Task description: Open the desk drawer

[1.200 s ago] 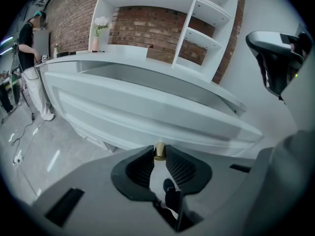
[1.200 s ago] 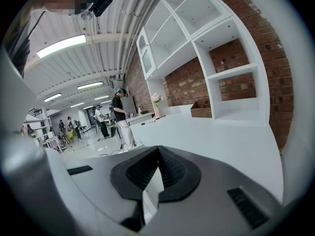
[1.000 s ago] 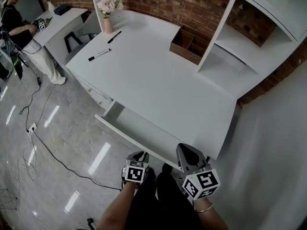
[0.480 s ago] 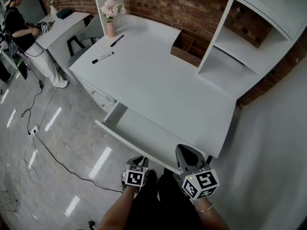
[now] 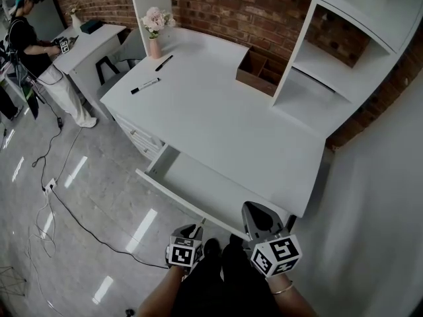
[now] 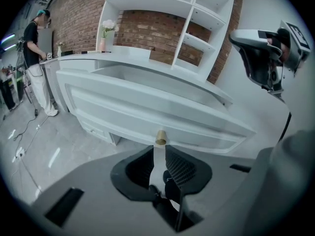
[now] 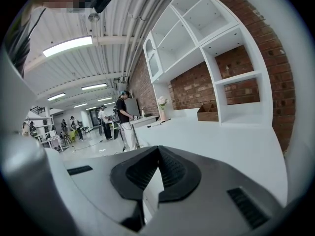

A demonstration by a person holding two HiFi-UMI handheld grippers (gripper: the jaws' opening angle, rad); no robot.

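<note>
The white desk (image 5: pixel 218 111) has its wide drawer (image 5: pixel 198 190) pulled out toward me, its inside bare. In the left gripper view the drawer front (image 6: pixel 147 107) fills the middle, with a small brass knob (image 6: pixel 160 137) at the very tips of my left gripper (image 6: pixel 159 146). The pads sit against the knob's sides. From the head view my left gripper (image 5: pixel 196 228) meets the drawer front's near edge. My right gripper (image 5: pixel 254 209) hangs beside the drawer's right end, tips together and empty. In its own view the right gripper (image 7: pixel 157 149) points across the desk top (image 7: pixel 231 141).
Two markers (image 5: pixel 145 85) and a pink vase of flowers (image 5: pixel 156 43) lie far left on the desk. A wooden organiser (image 5: pixel 259 69) and a white shelf unit (image 5: pixel 330 51) stand at the back right. A person (image 5: pixel 36 58) works at another desk; a cable (image 5: pixel 73 210) crosses the floor.
The drawer has slid a little further out toward me, and my left gripper has moved back with its knob. My right gripper has barely shifted.
</note>
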